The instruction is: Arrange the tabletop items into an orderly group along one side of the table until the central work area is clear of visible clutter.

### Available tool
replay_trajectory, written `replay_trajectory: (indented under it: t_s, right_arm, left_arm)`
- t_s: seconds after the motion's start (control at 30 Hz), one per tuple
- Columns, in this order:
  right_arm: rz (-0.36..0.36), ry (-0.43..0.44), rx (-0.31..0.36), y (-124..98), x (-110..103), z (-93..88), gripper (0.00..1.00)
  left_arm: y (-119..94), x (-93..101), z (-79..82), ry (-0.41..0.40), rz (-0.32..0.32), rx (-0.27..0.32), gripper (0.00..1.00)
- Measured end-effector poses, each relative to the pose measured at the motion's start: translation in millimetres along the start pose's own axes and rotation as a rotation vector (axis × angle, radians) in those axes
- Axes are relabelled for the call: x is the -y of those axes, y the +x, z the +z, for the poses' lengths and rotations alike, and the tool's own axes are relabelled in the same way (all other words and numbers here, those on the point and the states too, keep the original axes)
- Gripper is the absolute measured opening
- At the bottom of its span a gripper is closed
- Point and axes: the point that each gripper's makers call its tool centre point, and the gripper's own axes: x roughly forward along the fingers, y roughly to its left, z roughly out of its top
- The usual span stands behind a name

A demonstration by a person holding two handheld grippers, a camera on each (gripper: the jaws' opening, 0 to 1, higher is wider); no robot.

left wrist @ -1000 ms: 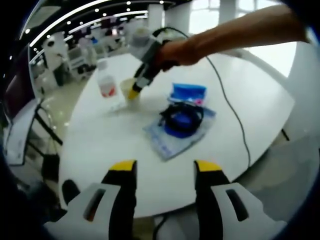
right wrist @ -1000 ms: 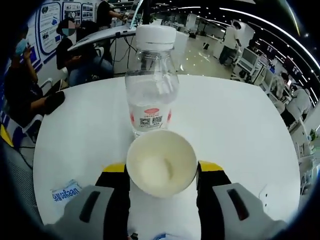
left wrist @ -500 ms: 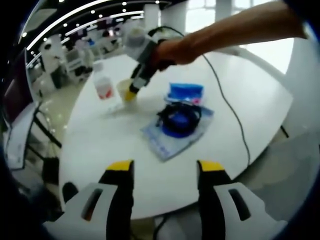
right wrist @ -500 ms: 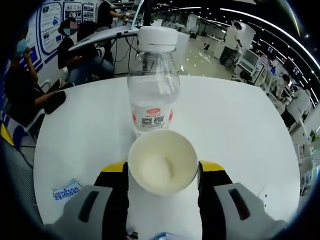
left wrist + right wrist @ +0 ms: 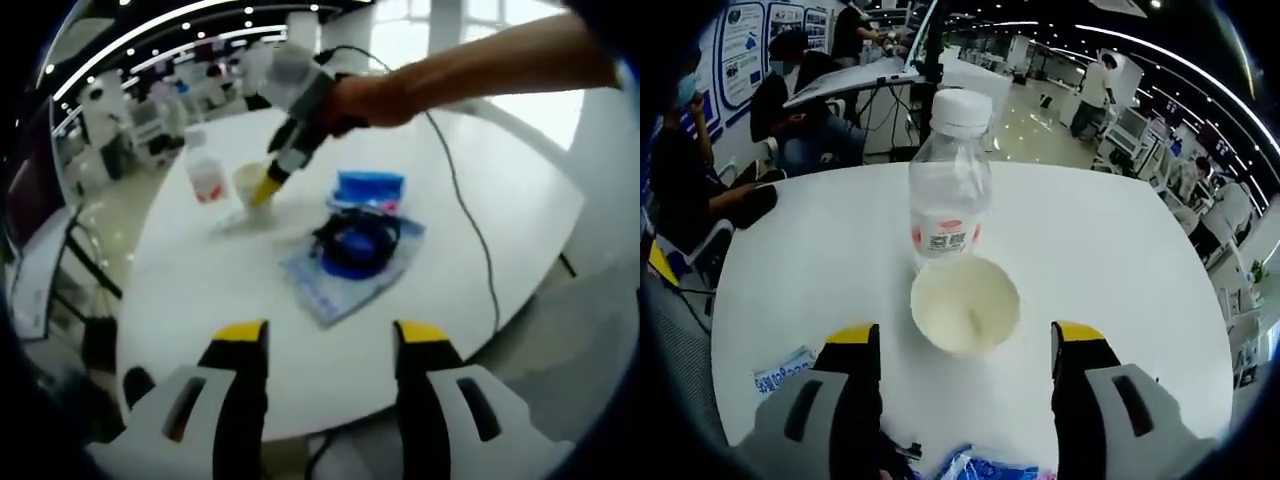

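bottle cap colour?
White. The cap tops the clear bottle with a red-and-white label, clearest in the right gripper view.

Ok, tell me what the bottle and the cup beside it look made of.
Bottle: clear, glossy plastic by the look; you see through it, with a white screw cap and printed label. Cup: likely paper, matte off-white with a thin rolled rim; plastic can't be ruled out.

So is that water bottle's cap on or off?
On. The water bottle stands upright with its white cap seated on top, just behind the paper cup.
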Motion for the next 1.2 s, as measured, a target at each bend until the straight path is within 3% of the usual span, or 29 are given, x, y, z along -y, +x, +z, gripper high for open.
replay_trajectory:
  t_s: [0.1,0.17,0.23,0.3,0.37,0.4,0.43,0.5,0.6,0.67,0.73,0.83,0.97,1.07,1.2]
  right_arm:
    - [-0.014,0.060,0.034,-14.1,1.6,-5.7,0.78]
    - [-0.018,0.072,0.050,-31.1,-1.6,-6.8,0.79]
    - [-0.027,0.070,0.050,-51.4,-12.5,-10.8,0.78]
    - [-0.022,0.090,0.052,-61.5,-18.7,-18.6,0.73]
    - [-0.027,0.106,0.041,-69.3,-19.0,-27.4,0.76]
    - [-0.039,0.108,0.033,-78.2,-26.5,-31.3,0.76]
    - [-0.049,0.119,0.036,-87.4,-32.5,-34.3,0.76]
    - [-0.051,0.136,0.048,-98.2,-43.1,-36.7,0.76]
    - [-0.084,0.177,0.056,-112.2,-51.1,-54.7,0.75]
    - [-0.123,0.225,0.046,-118.9,-55.6,-68.7,0.76]
    - [-0.129,0.294,0.046,-129.4,-77.0,-85.0,0.76]
    - [-0.136,0.315,0.021,-137.8,-97.9,-107.2,0.76]
    - [-0.150,0.417,-0.032,-151.4,-133.7,-141.8,0.77]
    - [-0.167,0.464,-0.038,-157.5,-151.9,-154.7,0.77]
    - [-0.198,0.560,-0.025,-161.2,-170.3,-165.0,0.77]
  left_arm:
    - [-1.1,1.3,3.1,-0.001,-0.007,0.017,0.47]
    - [-0.5,8.0,4.3,-0.008,-0.048,0.026,0.48]
    - [-0.7,17.3,6.7,-0.012,-0.100,0.040,0.52]
    - [-2.0,21.6,7.6,0.010,-0.110,0.044,0.54]
    - [-1.6,25.8,8.3,0.032,-0.120,0.046,0.54]
    - [-2.0,27.1,11.3,0.035,-0.125,0.063,0.53]
    - [-3.5,29.7,24.3,0.007,-0.136,0.133,0.51]
    - [-7.5,33.5,31.8,-0.020,-0.173,0.172,0.47]
    - [-4.0,37.6,10.7,-0.060,-0.226,0.062,0.49]
    - [-4.1,36.8,15.9,-0.058,-0.224,0.088,0.49]
    - [-5.7,36.0,20.5,-0.057,-0.215,0.115,0.49]
    - [-6.0,38.9,19.0,-0.048,-0.225,0.106,0.47]
    - [-4.6,45.3,12.5,-0.024,-0.246,0.070,0.44]
    - [-3.4,48.8,0.7,-0.005,-0.248,0.004,0.36]
    - [-5.8,58.4,3.5,0.010,-0.295,0.021,0.36]
